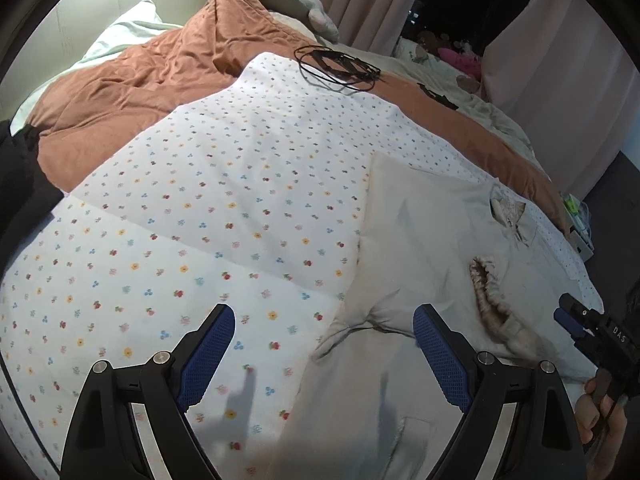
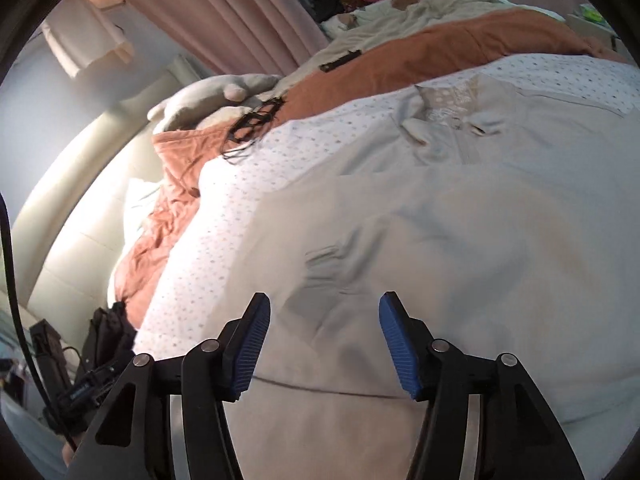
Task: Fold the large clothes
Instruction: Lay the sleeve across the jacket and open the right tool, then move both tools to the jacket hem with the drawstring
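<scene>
Left wrist view puts the pale cream fleece-lined jacket (image 1: 420,248) spread flat on the white flower-dotted bedsheet (image 1: 200,208), its long axis running away from the wide-open left gripper (image 1: 324,340), whose right finger overlaps the jacket's near edge while its left finger is over sheet. In the right wrist view the jacket (image 2: 440,220) fills the space ahead of and beneath the right gripper (image 2: 325,336), jaws parted and empty, so I judge the right gripper is nearer the cloth's middle.

Both wrist views close above bed (image 1: 200,200), sharing garment (image 1: 420,240)

My right claw (image 2: 325,340) hangs wide open above the cream garment (image 2: 440,208) spread on the dotted sheet (image 2: 224,224).
</scene>
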`<state>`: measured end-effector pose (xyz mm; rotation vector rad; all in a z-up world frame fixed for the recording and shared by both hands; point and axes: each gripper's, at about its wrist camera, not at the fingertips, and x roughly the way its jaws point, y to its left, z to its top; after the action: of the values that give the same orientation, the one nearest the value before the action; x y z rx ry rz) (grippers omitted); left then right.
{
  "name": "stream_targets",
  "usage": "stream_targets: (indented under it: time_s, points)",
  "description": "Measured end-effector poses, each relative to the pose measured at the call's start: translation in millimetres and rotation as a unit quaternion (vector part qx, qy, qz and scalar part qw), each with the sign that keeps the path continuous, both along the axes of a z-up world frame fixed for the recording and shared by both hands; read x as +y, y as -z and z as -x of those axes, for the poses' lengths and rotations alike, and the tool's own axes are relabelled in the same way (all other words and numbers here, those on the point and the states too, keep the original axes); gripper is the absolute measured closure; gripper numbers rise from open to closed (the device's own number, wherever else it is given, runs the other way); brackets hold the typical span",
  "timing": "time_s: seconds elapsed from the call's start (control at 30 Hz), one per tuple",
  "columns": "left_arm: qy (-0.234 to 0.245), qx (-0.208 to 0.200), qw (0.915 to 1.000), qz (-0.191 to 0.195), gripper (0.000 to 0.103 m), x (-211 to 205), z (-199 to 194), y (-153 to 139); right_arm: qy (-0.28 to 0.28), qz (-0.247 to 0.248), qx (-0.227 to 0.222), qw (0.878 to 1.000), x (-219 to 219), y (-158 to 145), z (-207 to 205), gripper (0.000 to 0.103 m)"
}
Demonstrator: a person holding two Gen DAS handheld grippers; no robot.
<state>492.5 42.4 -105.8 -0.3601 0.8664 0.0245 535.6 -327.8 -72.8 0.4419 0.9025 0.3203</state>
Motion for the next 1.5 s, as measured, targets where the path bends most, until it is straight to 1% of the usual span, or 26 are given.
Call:
stream_targets:
  time_s: [0.07, 0.17, 0.27, 0.37, 0.43, 0.47, 0.57, 0.6, 0.7, 0.8, 0.9, 0.93, 0.97, 1.0, 1.03, 1.2, 1.27, 1.33, 1.37, 1.43, 1.5]
  points:
    - [0.009, -0.004, 0.9999, -0.006, 0.012, -10.1, -3.7, -0.4, 0.01, -0.007, -0.001, 1.0, -9.9, 0.9, 4.5, 0.046]
    - [0.03, 0.001, 0.9989, -0.036, 0.012, -26.2, -3.1, 5.2, 0.038, -0.004, 0.0, 0.999, -25.4, 0.5, 6.2, 0.046]
    - [0.043, 0.011, 0.997, -0.064, 0.012, -36.3, -1.5, 10.1, 0.046, 0.003, 0.015, 0.999, -28.2, 6.2, 1.8, 0.046]
    - [0.047, 0.013, 0.9967, -0.065, 0.012, -40.2, -2.0, 6.1, 0.036, 0.01, 0.039, 0.999, -19.6, 17.8, -0.5, 0.046]
    - [0.046, 0.011, 0.9976, -0.051, 0.012, -39.3, -1.6, -0.9, 0.027, 0.018, 0.063, 0.997, -13.5, 25.3, -2.1, 0.046]
    - [0.043, 0.009, 0.998, -0.044, 0.012, -38.6, 0.1, -4.6, 0.024, 0.023, 0.066, 0.997, -11.0, 24.7, -2.0, 0.046]
    - [0.03, 0.002, 0.9988, -0.039, 0.012, -36.1, 9.2, -15.9, 0.021, 0.045, 0.048, 0.998, -10.0, 6.8, 4.6, 0.045]
    - [0.029, -0.001, 0.9987, -0.043, 0.012, -35.6, 13.1, -19.9, 0.023, 0.043, 0.041, 0.998, -12.6, -1.5, 7.9, 0.045]
    - [0.028, -0.003, 0.9982, -0.052, 0.012, -36.0, 21.2, -30.6, 0.035, 0.033, 0.03, 0.998, -25.7, -16.7, 17.4, 0.038]
    - [0.028, -0.013, 0.9978, -0.058, 0.011, -34.0, 32.0, -44.1, 0.049, 0.039, 0.031, 0.998, -40.6, -25.2, 29.0, 0.038]
    - [0.028, -0.022, 0.9966, -0.075, 0.011, -31.4, 43.3, -56.4, 0.06, 0.04, 0.034, 0.997, -55.9, -34.0, 41.4, 0.038]
    - [0.028, -0.024, 0.9964, -0.077, 0.011, -30.6, 46.5, -59.3, 0.064, 0.043, 0.032, 0.996, -61.0, -38.8, 46.6, 0.036]
    - [0.027, -0.026, 0.9965, -0.075, 0.011, -29.2, 50.0, -62.2, 0.068, 0.046, 0.031, 0.996, -65.3, -43.4, 51.0, 0.033]
    - [0.026, -0.028, 0.9968, -0.071, 0.011, -27.8, 53.7, -65.5, 0.071, 0.049, 0.029, 0.996, -70.0, -49.1, 56.2, 0.024]
    - [0.024, -0.03, 0.997, -0.067, 0.011, -26.5, 57.5, -68.3, 0.074, 0.049, 0.027, 0.996, -73.4, -54.1, 60.6, 0.018]
    - [0.019, -0.038, 0.9974, -0.058, 0.011, -23.7, 72.6, -82.6, 0.079, 0.054, 0.006, 0.995, -87.4, -83.9, 88.2, 0.017]
    - [0.019, -0.044, 0.9973, -0.055, 0.005, -24.3, 79.3, -89.2, 0.083, 0.058, 0.003, 0.995, -91.2, -90.1, 99.2, 0.016]
    - [0.018, -0.048, 0.9967, -0.063, 0.001, -25.8, 86.0, -94.7, 0.089, 0.06, 0.004, 0.994, -97.8, -93.1, 110.3, 0.016]
    - [0.017, -0.049, 0.9965, -0.065, 0.001, -25.9, 89.1, -96.8, 0.093, 0.06, 0.006, 0.994, -101.4, -94.4, 115.8, 0.015]
    - [0.018, -0.05, 0.9969, -0.059, 0.001, -25.6, 94.1, -99.6, 0.102, 0.062, 0.006, 0.993, -109.1, -98.1, 127.7, 0.01]
    - [0.017, -0.051, 0.9973, -0.051, 0.001, -24.2, 99.3, -102.5, 0.107, 0.061, 0.001, 0.992, -115.7, -103.4, 138.0, 0.009]
